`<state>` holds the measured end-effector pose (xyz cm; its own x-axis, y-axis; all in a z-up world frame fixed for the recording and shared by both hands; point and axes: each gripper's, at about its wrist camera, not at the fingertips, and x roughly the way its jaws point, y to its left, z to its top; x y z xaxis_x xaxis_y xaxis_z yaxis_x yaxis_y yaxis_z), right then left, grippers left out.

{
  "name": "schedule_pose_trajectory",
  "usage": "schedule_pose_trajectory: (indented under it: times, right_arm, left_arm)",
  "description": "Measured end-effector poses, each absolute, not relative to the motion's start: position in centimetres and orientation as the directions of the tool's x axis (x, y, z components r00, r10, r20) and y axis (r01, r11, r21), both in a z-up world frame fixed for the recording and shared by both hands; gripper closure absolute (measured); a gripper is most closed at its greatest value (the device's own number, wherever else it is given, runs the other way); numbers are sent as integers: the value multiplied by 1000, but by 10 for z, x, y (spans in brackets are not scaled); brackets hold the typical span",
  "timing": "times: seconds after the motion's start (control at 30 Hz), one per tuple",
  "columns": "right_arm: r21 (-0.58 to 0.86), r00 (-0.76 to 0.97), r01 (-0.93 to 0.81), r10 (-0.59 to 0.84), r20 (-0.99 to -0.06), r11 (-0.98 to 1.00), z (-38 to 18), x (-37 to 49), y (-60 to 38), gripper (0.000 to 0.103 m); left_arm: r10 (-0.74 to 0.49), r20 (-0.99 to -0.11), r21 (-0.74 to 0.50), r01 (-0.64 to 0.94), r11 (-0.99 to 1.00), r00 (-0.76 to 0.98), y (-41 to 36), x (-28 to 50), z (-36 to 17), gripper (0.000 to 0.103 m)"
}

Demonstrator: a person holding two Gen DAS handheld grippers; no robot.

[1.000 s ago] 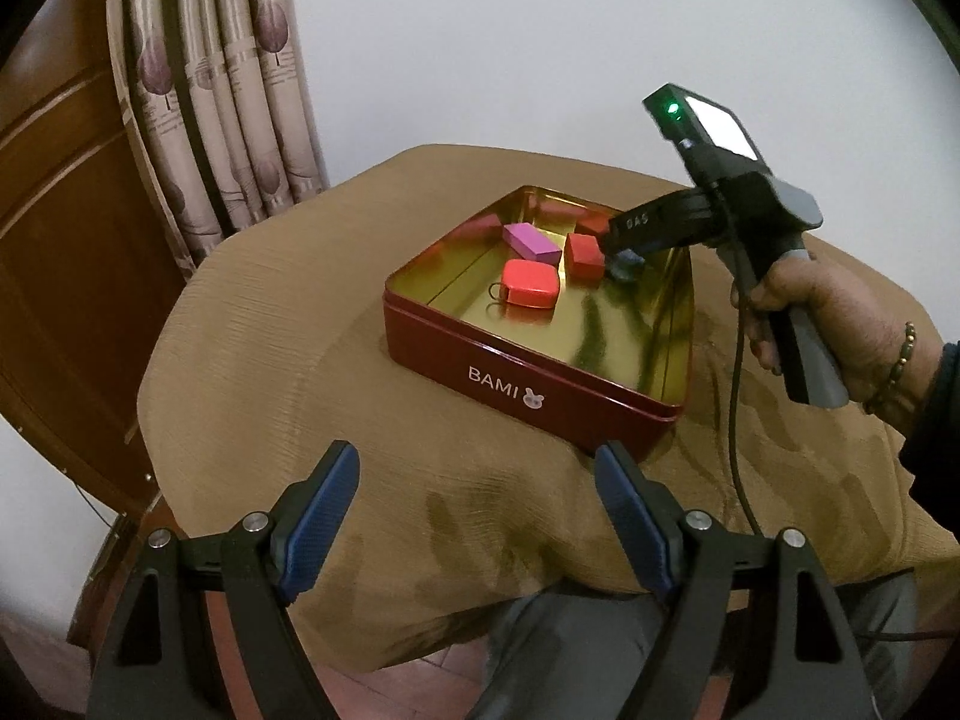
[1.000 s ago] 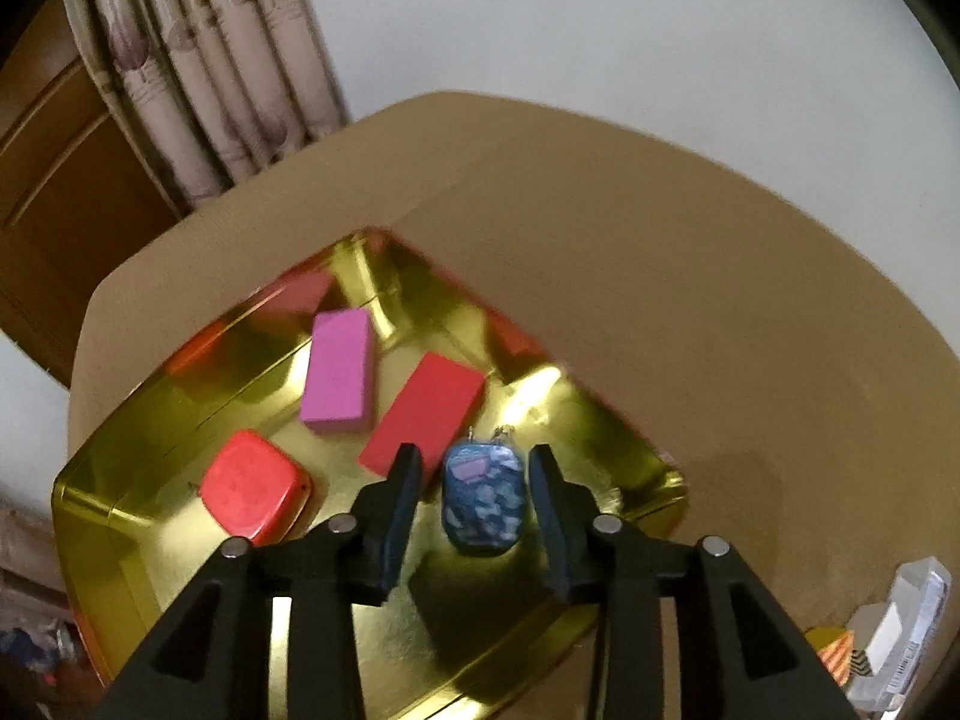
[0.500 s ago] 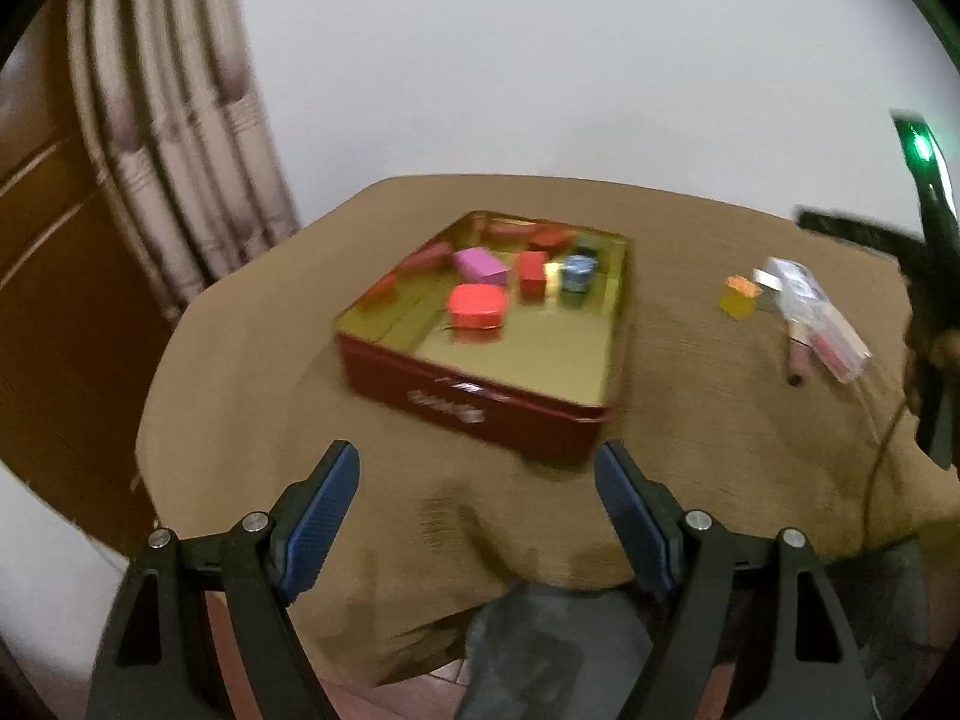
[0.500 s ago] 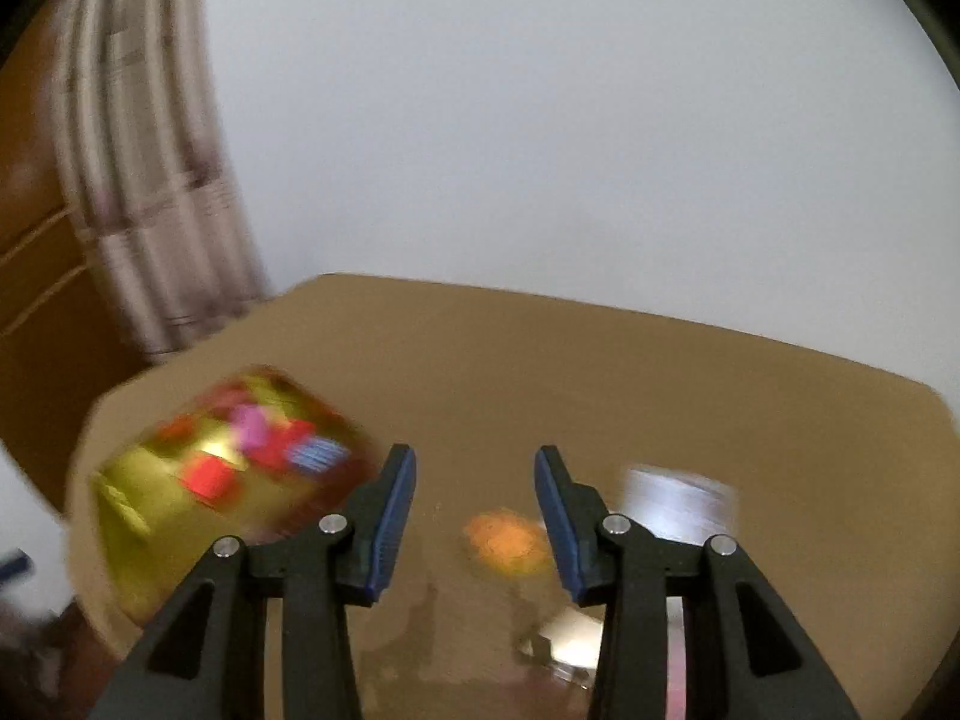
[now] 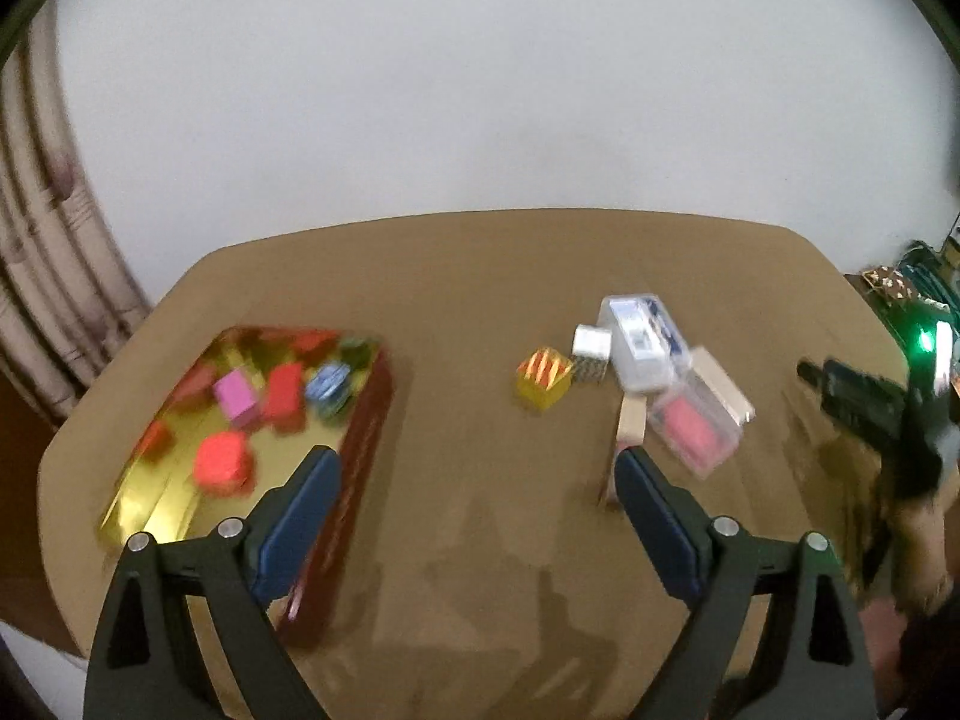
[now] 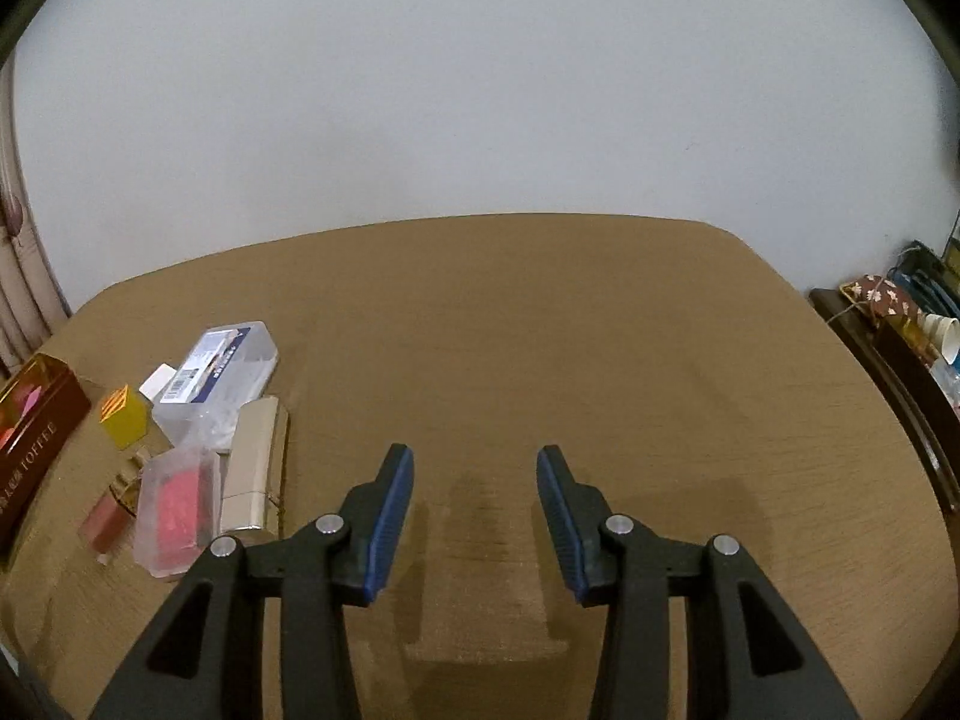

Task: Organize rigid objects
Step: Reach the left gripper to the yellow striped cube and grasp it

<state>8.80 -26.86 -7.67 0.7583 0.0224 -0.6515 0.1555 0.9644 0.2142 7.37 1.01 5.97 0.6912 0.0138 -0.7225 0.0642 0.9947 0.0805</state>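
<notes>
Brown-clothed table (image 6: 540, 312) under a blank wall. Left gripper (image 5: 477, 516) and right gripper (image 6: 474, 516) both spread, empty. Red tin (image 5: 360, 456) holds sorted blocks; loose pile, yellow cube (image 5: 543, 381), clear case (image 6: 174, 510), gold tube (image 6: 252, 468), sits between. Risk: items touch, so grabbing one likely drags its neighbours; left view blurred, aim could be off.

You see a brown tabletop (image 6: 540, 312) under a plain white wall (image 6: 480, 90). A striped curtain (image 5: 42, 276) hangs past its left edge, and paper cups (image 6: 945, 339) sit past its right edge.
</notes>
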Motion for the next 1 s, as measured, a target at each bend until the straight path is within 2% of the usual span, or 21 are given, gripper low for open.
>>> schedule_pose_trajectory:
  times: [0.17,0.33,0.53,0.87,1.0]
  right_arm:
    - [221,783,93,65,-618,971,-72,83,-269,58]
    - [298,789,89,115,-603,950,-74,82,-278,58]
    - [338,791,70,154,-592,939,-75,82,-282,58]
    - [380,787,66,186,-588,923,-77,80,-290,57]
    - [388,787,64,193,-586,919,-76,76,-292,57]
  left_arm:
    - [31,-793,61,30,998,608,-4,135,33,12]
    - [5,-857,-1,-10,1000,515,-3,175,6,12]
    - [-9,-887,-35,-47,998,462,0,205,-9,12]
    - [39,-921,2,-96,995,387,-4,229,-31,15]
    - [14,-927,-27,-104,994,374,-4,237,-32,21]
